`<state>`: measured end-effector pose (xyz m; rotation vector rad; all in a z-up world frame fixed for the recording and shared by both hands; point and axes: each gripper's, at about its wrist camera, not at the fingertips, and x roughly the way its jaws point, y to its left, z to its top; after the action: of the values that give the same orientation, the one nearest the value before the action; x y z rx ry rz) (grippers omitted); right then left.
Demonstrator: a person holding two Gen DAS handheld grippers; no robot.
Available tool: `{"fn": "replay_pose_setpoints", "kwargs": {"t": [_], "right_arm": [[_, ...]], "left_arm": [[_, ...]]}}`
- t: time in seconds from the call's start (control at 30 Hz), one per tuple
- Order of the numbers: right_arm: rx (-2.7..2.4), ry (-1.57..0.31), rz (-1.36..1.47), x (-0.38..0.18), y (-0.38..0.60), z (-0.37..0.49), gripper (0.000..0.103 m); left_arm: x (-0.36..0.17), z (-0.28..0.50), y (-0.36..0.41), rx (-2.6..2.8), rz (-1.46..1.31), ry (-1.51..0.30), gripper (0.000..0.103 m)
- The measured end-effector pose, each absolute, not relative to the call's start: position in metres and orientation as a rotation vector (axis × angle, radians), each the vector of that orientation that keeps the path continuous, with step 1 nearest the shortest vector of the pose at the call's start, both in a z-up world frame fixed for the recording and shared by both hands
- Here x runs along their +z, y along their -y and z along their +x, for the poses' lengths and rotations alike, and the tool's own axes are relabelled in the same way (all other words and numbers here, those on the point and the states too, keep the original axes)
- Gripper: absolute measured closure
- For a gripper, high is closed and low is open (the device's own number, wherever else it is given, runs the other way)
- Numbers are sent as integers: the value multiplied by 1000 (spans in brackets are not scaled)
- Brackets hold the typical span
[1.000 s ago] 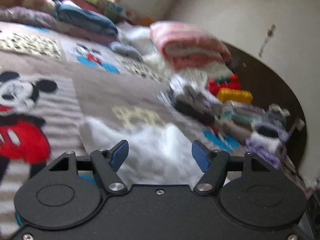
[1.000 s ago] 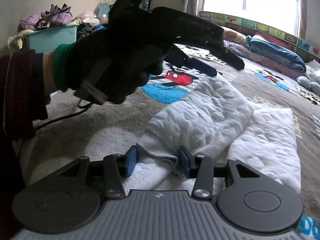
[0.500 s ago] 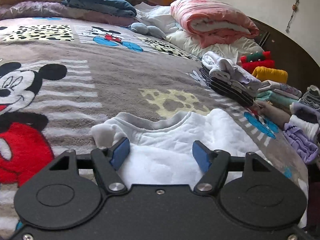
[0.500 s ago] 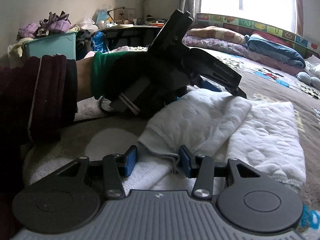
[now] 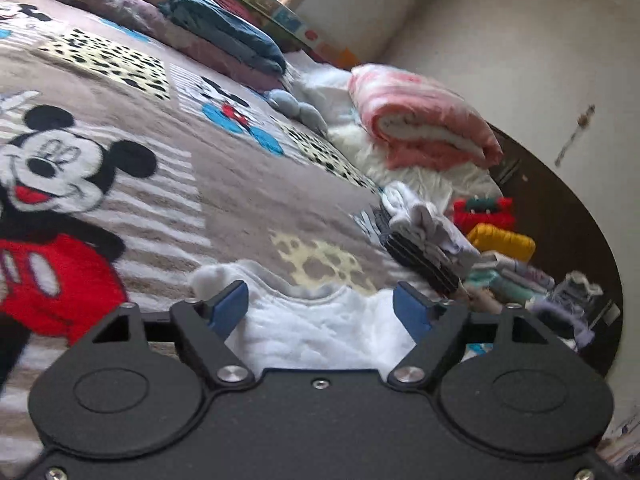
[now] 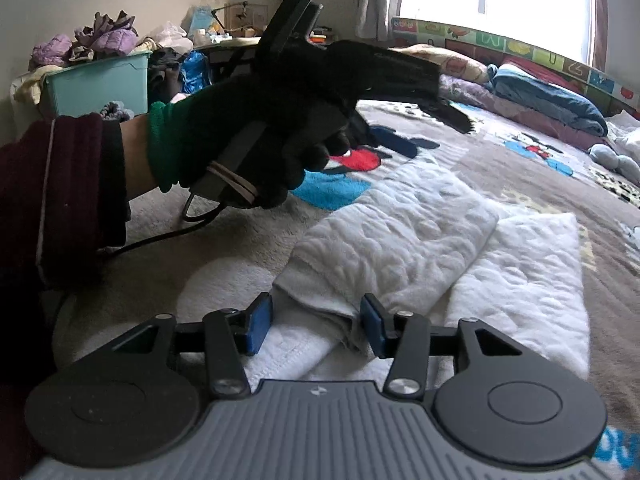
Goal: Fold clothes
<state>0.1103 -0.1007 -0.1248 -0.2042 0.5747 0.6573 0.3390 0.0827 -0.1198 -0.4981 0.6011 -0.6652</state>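
On the left, the left claw (image 5: pixel 320 308) is held up off the bed (image 5: pixel 248 200) in a gloved hand (image 6: pixel 256 140), its blue pads wide apart and gripping nothing; in its own view the collar edge of the white garment (image 5: pixel 320 324) lies just below and between them. At the centre of the bed the same white garment (image 6: pixel 400 240) lies spread on the cartoon blanket, one sleeve already folded across the body. The right claw (image 6: pixel 316 328) sits low at the near edge, its pads apart either side of the sleeve's cuff, not pinching it as far as I can tell. To the right, a stack of folded clothes (image 5: pixel 424 236) waits near the bed's edge. I judge the fold to be begun only: the other sleeve and the final halving remain.
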Motion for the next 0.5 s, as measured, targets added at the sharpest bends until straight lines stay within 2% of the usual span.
{"fn": "replay_pose_setpoints", "kwargs": {"t": [0.23,0.37,0.5], "right_arm": [[683,-542,-115,-100,135,103,50],[637,-521,57,-83,183,128,42],[552,-531,232,-84,240,180,41]], "left_arm": [[-124,348,-99,-589,-534,-641,16],[-131,354,-100,-593,-533,-669,16],[-138,362,-104,-603,-547,-699,16]]}}
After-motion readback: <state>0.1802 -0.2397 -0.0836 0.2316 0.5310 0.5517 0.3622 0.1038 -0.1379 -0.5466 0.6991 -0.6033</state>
